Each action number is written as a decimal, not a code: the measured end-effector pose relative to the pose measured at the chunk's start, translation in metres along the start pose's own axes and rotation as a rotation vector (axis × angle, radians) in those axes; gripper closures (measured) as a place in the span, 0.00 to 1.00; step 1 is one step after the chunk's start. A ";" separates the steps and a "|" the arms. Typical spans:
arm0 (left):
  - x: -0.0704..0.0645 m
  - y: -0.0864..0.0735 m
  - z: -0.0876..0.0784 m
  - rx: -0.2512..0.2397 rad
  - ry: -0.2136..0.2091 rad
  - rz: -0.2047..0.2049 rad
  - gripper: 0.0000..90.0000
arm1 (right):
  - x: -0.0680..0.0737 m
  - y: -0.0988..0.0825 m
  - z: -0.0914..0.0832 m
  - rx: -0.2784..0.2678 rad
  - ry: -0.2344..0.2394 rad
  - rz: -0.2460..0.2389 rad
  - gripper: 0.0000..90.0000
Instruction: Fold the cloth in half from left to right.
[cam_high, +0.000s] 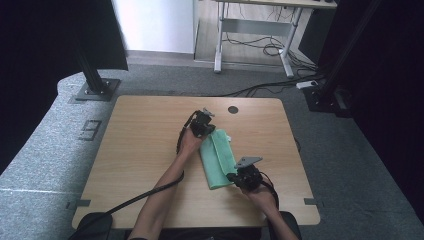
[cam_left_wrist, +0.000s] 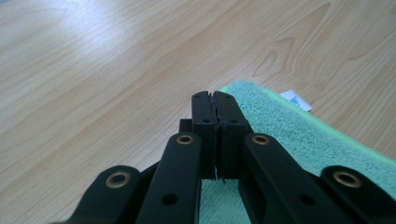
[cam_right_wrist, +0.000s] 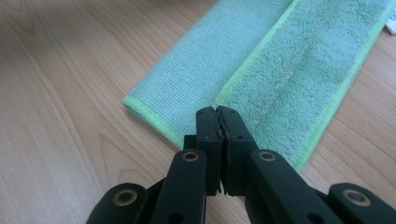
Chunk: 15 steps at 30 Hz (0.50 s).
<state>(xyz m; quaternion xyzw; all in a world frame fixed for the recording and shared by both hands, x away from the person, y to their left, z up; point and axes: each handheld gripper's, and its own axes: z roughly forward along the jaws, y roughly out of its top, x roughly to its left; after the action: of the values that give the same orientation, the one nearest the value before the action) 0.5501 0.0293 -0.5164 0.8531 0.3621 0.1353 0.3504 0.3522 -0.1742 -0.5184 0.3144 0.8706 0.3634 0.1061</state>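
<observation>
A folded light-green cloth (cam_high: 218, 159) lies on the wooden table (cam_high: 140, 150), running from the middle toward the front. My left gripper (cam_high: 203, 126) hovers at the cloth's far end, its jaws pressed together with nothing between them (cam_left_wrist: 214, 100); the green cloth (cam_left_wrist: 299, 135) with its white label (cam_left_wrist: 295, 100) lies just to their right. My right gripper (cam_high: 239, 176) is at the cloth's near right corner, also shut and empty (cam_right_wrist: 218, 114), above the folded edge of the cloth (cam_right_wrist: 261, 79).
A round dark grommet (cam_high: 233, 109) sits in the table near its far edge. Black posts (cam_high: 90, 70) stand on the grey floor at both far corners. A cable (cam_high: 130, 202) trails from the left gripper over the table's front.
</observation>
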 end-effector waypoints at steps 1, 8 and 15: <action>0.000 -0.001 0.001 0.000 0.001 0.002 0.97 | 0.000 0.000 0.001 0.001 -0.001 0.001 0.96; 0.003 -0.002 -0.004 -0.054 -0.009 -0.018 0.66 | -0.001 -0.002 0.003 0.012 -0.004 0.001 0.95; 0.000 0.002 -0.022 -0.103 0.006 0.017 0.39 | -0.005 -0.003 -0.002 0.002 -0.033 0.014 0.92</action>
<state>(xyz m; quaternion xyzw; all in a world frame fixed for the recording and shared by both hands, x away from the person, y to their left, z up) 0.5407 0.0396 -0.4987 0.8365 0.3485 0.1592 0.3917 0.3537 -0.1799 -0.5190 0.3267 0.8668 0.3580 0.1175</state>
